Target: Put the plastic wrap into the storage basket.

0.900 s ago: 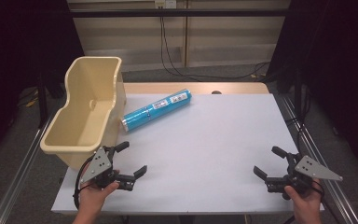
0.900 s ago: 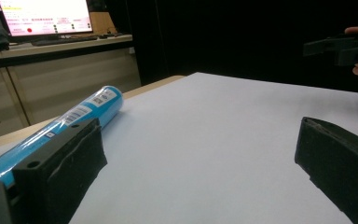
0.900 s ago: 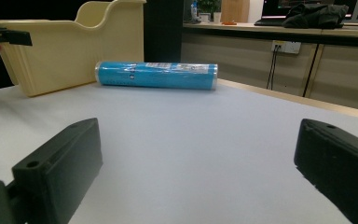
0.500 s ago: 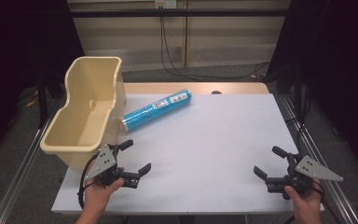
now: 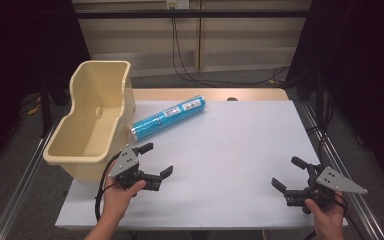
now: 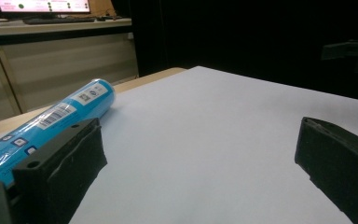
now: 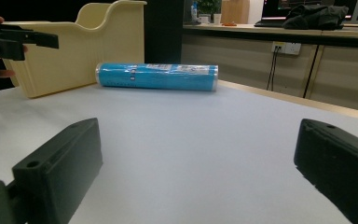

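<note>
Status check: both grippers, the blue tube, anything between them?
Left gripper open, empty, nearest the blue tube. Right gripper open, empty, at the near right. Tube lies flat beside the beige bin. Nothing in the way.

The left gripper [image 5: 155,161] sits farther forward and to the right on the table [image 5: 240,150] than in the earlier pictures (it began low beside the near corner of the beige bin [image 5: 92,122]), nearer to the blue tube [image 5: 167,118]. The left hand [image 5: 122,192] and forearm reach farther into the high view with it.
</note>
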Motion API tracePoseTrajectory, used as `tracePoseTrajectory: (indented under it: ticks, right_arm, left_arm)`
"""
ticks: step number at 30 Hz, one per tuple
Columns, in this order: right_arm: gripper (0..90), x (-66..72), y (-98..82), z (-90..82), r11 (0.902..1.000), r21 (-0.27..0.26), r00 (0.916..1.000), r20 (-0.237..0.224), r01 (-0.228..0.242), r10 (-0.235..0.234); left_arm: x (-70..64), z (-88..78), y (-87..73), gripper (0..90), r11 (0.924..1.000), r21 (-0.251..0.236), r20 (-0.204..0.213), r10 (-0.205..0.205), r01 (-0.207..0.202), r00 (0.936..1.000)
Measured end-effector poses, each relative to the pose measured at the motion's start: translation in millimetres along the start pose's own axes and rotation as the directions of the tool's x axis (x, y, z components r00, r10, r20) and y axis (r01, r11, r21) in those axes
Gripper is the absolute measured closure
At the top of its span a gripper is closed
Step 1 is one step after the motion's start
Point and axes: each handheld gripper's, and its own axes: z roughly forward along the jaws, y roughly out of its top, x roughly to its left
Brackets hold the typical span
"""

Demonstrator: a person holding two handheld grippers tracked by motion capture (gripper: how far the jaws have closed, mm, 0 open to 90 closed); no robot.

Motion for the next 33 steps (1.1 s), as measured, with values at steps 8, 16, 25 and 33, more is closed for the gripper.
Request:
tracePoseTrajectory:
  ticks: [8, 16, 25, 33]
  right_arm:
    - [0.5, 0.4, 0.5, 0.7, 1.0000, 0.000, 1.0000, -0.002, 0.002, -0.002]
    - [0.5, -0.4, 0.4, -0.2, 1.0000, -0.004, 1.0000, -0.003, 0.000, -0.001]
    - [0.5, 0.5, 0.4, 1.0, 1.0000, 0.002, 1.0000, -0.005, 0.008, -0.008]
    - [0.5, 0.4, 0.3, 0.6, 1.0000, 0.003, 1.0000, -0.007, 0.006, -0.006]
  left_arm:
    - [10.0, 28.8, 12.6, 1.2, 1.0000, 0.005, 0.002, 0.005, -0.005, 1.0000]
    - [22.9, 54.6, 23.7, 1.2, 0.9998, 0.018, -0.011, 0.005, -0.005, 0.9999]
    - [40.1, 76.6, 33.0, 1.7, 0.9986, 0.049, -0.053, 0.020, -0.017, 0.9984]
    - [55.2, 93.9, 38.5, 2.0, 0.9964, 0.084, -0.094, 0.016, -0.008, 0.9954]
